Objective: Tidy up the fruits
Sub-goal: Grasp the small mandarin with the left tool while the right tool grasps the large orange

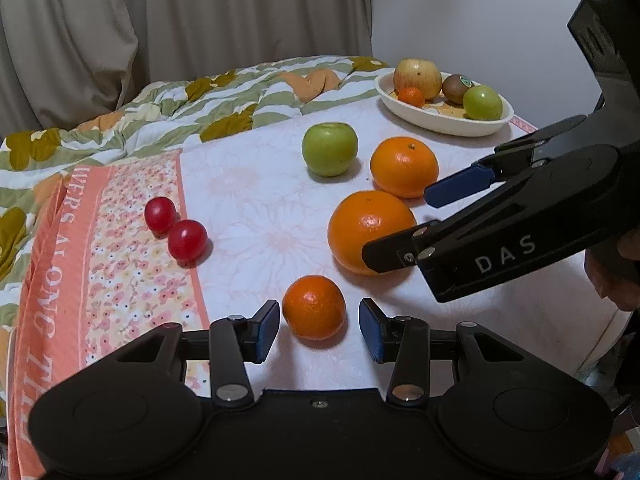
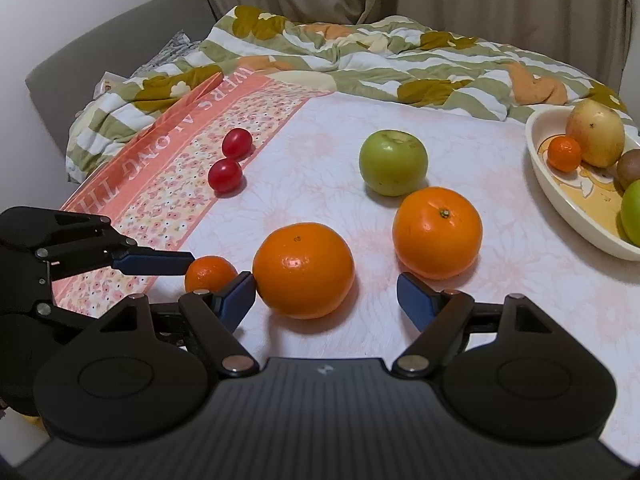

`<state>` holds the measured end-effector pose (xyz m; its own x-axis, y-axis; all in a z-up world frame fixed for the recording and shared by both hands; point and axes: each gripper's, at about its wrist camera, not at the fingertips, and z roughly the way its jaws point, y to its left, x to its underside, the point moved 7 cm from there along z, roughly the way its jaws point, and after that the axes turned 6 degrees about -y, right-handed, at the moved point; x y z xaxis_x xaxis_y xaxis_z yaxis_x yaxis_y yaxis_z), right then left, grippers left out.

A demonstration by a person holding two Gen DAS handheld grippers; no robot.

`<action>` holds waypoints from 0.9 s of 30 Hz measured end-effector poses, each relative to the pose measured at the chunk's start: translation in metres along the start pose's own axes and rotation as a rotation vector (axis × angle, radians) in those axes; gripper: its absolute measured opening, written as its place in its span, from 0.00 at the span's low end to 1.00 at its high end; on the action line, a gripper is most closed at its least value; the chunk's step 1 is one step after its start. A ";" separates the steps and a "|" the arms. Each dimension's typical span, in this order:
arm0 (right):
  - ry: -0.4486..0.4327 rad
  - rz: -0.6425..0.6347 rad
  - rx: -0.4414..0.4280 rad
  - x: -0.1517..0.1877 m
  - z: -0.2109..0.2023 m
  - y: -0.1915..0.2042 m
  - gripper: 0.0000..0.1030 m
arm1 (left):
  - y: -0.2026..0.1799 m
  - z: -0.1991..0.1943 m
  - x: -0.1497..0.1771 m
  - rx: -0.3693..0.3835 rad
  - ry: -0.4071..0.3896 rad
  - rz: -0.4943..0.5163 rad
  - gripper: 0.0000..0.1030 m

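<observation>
Down at the near edge of the floral cloth-covered surface (image 1: 256, 184), the left gripper (image 1: 319, 330) has its jaws apart either side of a small round orange mandarin (image 1: 314, 307), pads just clear of the peel. Beside it, the right gripper (image 2: 326, 302) stands wide, one pad touching a large glossy orange (image 2: 304, 270). Both fruits look firm, waxy, likely to roll; take them across the widest middle, gently. The cream oval dish (image 1: 444, 122) waits far off.

Cloth-covered table (image 2: 320, 128): quilt (image 2: 360, 60) bunched at top, bowl (image 2: 560, 208) far right, two tomatoes (image 2: 230, 164) left, apple (image 2: 393, 162), three oranges (image 2: 304, 270) centre.
</observation>
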<state>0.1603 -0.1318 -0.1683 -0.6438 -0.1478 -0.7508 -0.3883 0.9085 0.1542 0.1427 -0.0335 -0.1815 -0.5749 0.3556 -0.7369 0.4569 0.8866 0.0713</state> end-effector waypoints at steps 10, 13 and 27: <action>0.002 -0.002 -0.006 0.000 0.001 0.000 0.90 | -0.002 0.004 -0.002 -0.012 -0.005 0.030 0.47; 0.002 -0.001 -0.006 0.000 0.001 0.001 0.90 | -0.002 0.005 -0.003 -0.015 -0.009 0.036 0.39; 0.019 -0.014 -0.033 0.003 0.007 0.013 0.79 | 0.012 -0.009 0.005 -0.034 -0.006 -0.005 0.38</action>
<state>0.1584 -0.1179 -0.1729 -0.6504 -0.1686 -0.7406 -0.4190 0.8929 0.1646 0.1396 -0.0183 -0.1783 -0.5729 0.3496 -0.7413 0.4305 0.8980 0.0908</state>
